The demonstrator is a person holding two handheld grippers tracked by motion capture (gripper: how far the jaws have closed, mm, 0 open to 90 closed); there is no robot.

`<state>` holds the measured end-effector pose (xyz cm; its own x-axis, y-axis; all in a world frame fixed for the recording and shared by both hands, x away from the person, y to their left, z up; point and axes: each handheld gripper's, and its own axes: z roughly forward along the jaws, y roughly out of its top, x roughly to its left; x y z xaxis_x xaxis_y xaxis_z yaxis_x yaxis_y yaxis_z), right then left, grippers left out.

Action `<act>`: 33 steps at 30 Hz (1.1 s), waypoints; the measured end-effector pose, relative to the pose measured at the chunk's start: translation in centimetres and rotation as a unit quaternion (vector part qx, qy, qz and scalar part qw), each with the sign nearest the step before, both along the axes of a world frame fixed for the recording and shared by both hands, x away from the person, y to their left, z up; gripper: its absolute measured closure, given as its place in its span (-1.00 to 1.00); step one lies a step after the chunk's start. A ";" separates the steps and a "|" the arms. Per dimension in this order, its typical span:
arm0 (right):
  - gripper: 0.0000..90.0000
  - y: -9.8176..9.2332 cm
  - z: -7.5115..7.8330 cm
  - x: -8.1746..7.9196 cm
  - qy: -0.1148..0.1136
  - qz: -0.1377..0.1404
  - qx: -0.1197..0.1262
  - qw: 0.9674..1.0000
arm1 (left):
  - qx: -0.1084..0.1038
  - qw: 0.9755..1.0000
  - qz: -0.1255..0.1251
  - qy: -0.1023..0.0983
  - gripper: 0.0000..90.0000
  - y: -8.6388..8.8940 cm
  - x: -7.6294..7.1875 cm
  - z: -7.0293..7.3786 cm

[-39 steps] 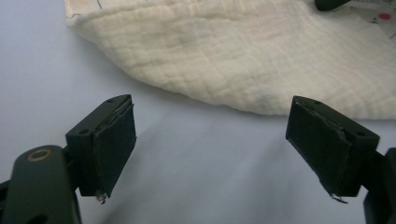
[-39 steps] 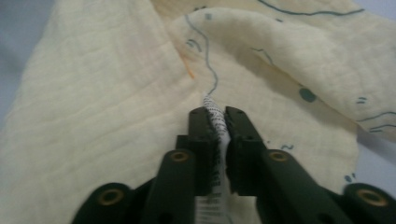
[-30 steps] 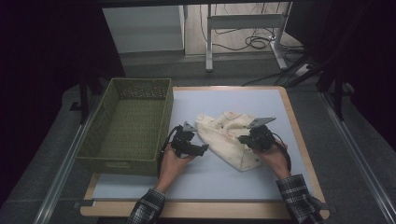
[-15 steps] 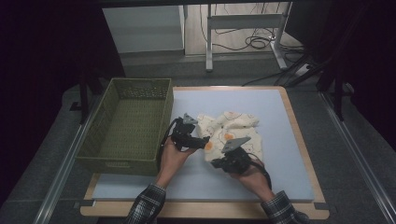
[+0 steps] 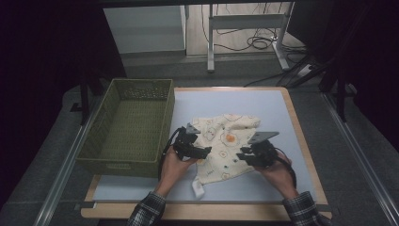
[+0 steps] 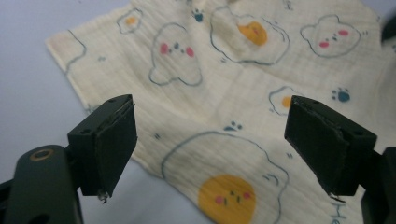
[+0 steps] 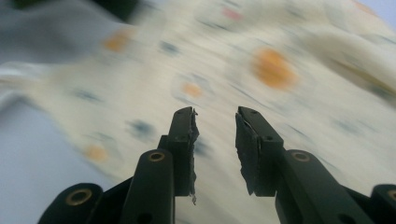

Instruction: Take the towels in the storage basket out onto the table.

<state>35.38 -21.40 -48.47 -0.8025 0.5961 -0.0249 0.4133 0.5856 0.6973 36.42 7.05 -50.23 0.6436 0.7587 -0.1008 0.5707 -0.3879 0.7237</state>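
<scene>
Both grippers [image 5: 207, 151] [image 5: 241, 156] open, empty, over cloth [image 5: 226, 136].

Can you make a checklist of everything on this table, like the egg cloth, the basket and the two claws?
Surface: pale blue table with wooden edge, mostly bare.
Job's things: cream cloth with egg and bear prints, rumpled mid-table; one corner hangs toward the front edge.
Clutter: green basket at left, empty.
Grippers: left gripper wide open over the cloth; right gripper just opening, nothing between jaws.
Cables: a black one at each gripper; more on the floor.
Surroundings: dark room, desk legs behind.
</scene>
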 end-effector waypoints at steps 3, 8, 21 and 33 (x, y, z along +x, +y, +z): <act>0.51 -2.7 -0.5 1.1 -0.002 -0.044 -0.008 0.999 | 0.005 1.000 -0.009 0.001 -0.61 -0.2 -1.0 -0.6; 0.52 -6.3 -1.1 2.4 0.001 -0.099 -0.004 0.995 | 0.014 1.000 -0.016 0.000 -0.61 -0.2 -2.8 -1.6; 0.76 -6.5 -3.3 2.3 0.028 -0.100 0.021 0.994 | 0.025 1.000 -0.011 -0.007 -0.77 0.4 -5.4 -4.2; 0.77 -5.5 3.5 0.7 -0.027 -0.077 0.016 0.997 | 0.029 0.999 -0.012 -0.009 -0.79 0.3 -5.4 -4.3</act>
